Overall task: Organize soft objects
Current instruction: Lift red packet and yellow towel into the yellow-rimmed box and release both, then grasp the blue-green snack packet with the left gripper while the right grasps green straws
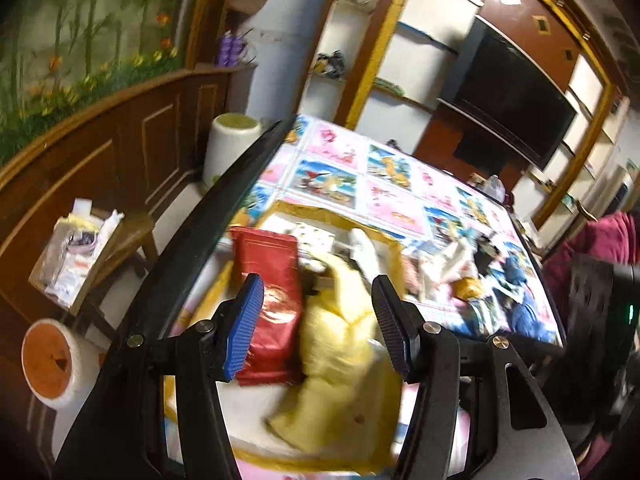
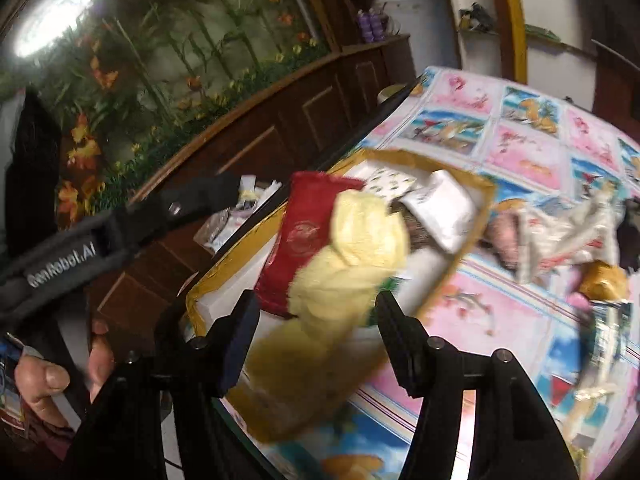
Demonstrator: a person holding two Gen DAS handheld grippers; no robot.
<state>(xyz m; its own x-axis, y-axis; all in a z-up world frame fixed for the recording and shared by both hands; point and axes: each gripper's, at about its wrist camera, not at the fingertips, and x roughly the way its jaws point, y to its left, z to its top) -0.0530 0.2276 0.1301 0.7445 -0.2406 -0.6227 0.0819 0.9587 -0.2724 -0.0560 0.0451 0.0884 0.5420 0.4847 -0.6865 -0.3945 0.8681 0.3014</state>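
Cloth, pale yellow (image 2: 356, 248), lies bunched and blurred over the near part of a shallow gold-rimmed box (image 2: 478, 190) that sits at the near-left corner of the counter (image 2: 532, 152), on its patchwork cover. It overlaps a red pouch (image 2: 304, 236) inside the box; a white packet (image 2: 444, 208) lies toward the box's far end.

Handling, judged: the cloth looks light, limp and crumpled, not fragile, unlikely to slip on ribbed pads. It will sag and trail if taken by an edge. Best hold is a thick fold near the middle of the bunch, so the whole piece lifts together. The red pouch looks glossy and stiffer, likely more slippery.

Left tongs (image 1: 318, 320): open, nothing between the pads; cloth and pouch lie below the gap. Right tongs (image 2: 316, 328): open, pads not pressing anything; the cloth sits in front of the gap, contact not clear because of blur.

View differences: left wrist view shows more loose items (image 1: 492, 276) heaped along the counter's right edge, a dark screen (image 1: 516, 96) on the far wall, and a side stool with papers (image 1: 80, 256). Right wrist view shows the person's hand (image 2: 52, 376) on the left handle and the box's full outline.
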